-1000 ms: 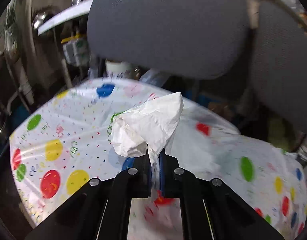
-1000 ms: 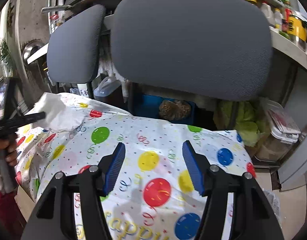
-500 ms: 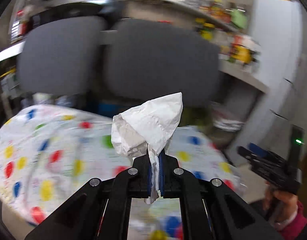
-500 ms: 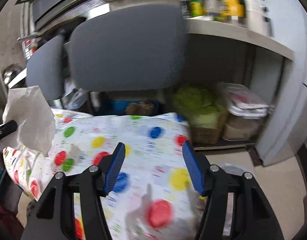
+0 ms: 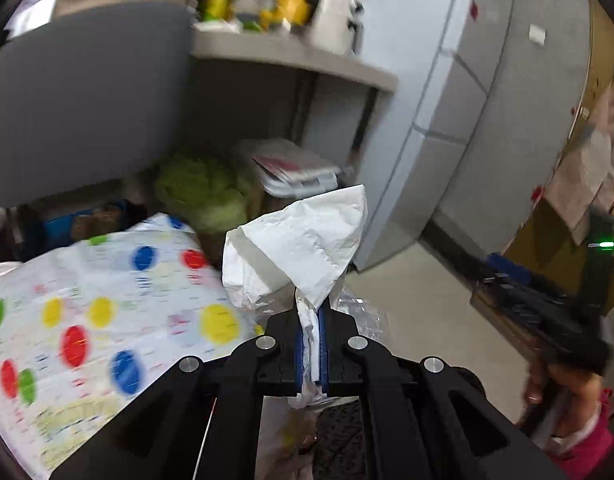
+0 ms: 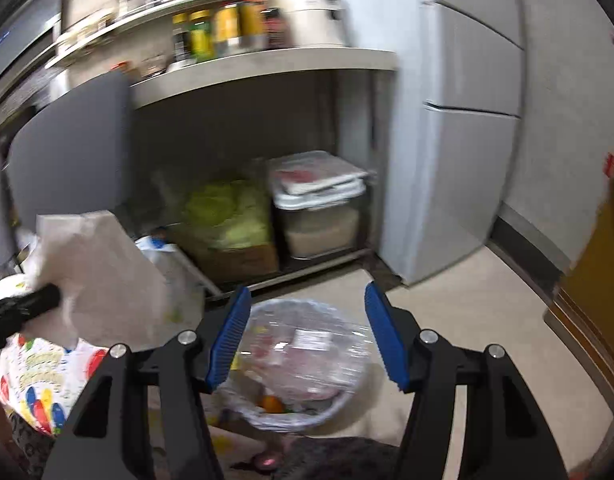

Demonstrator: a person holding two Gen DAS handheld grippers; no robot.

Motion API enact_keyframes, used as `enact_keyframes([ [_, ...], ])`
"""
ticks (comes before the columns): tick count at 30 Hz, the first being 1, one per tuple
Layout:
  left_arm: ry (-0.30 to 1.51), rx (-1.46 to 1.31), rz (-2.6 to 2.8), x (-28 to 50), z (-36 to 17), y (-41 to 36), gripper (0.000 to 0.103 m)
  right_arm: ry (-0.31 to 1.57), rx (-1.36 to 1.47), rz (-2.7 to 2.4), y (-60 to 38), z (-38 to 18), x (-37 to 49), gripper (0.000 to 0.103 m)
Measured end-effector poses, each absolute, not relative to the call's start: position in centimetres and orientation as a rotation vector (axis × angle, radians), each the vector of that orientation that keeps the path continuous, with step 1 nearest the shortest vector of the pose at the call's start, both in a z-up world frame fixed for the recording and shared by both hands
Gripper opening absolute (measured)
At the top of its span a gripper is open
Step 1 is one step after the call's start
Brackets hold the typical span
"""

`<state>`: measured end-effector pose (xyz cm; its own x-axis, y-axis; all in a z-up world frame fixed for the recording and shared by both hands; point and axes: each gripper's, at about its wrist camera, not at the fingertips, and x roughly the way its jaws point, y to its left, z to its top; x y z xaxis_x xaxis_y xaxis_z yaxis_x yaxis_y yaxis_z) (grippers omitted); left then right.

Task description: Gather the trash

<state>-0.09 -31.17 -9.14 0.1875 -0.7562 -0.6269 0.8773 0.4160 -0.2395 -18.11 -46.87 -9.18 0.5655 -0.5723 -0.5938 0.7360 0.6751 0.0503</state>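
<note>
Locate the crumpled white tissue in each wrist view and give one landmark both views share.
Left wrist view: the white tissue stands at centre, pinched at its lower end by the shut left gripper.
Right wrist view: the same tissue sits at the left edge, blurred, left of the open, empty right gripper.
Shared landmark: the lidded clear container under the shelf.

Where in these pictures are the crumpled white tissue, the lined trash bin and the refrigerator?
Crumpled white tissue (image 5: 303, 240): left wrist view, on its creased upper fold.
Lined trash bin (image 6: 349, 394): right wrist view, on the plastic-lined rim at the right.
Refrigerator (image 6: 467, 160): right wrist view, on its grey lower door.
</note>
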Motion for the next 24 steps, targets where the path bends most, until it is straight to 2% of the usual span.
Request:
enact_keyframes([
  [11, 0.825, 0.362, -1.166, -1.6, -14.5, -43.2, 0.012, 0.576, 0.383, -0.848, -51.3, -11.2, -22.0, 0.059],
  [12, 0.844, 0.381, -1.164, -1.7, -15.1, -43.9, 0.022, 0.577, 0.387, -0.851, -51.6, -11.4, -22.1, 0.059],
  [13, 0.859, 0.405, -1.156, -1.7, -15.6, -44.6, 0.042, 0.577, 0.391, -0.852, -51.7, -11.4, -22.3, 0.059],
  [15, 0.857, 0.413, -1.149, -1.7, -16.3, -45.1, 0.061, 0.578, 0.402, -0.855, -52.1, -11.7, -22.5, 0.059],
  [18, 0.872, 0.416, -1.145, -1.5, -16.7, -45.2, 0.065, 0.583, 0.405, -0.857, -52.2, -11.9, -22.5, 0.059],
  [24, 0.833, 0.374, -1.098, -1.0, -15.3, -43.0, 0.066, 0.578, 0.405, -0.838, -51.5, -11.6, -22.0, 0.059],
])
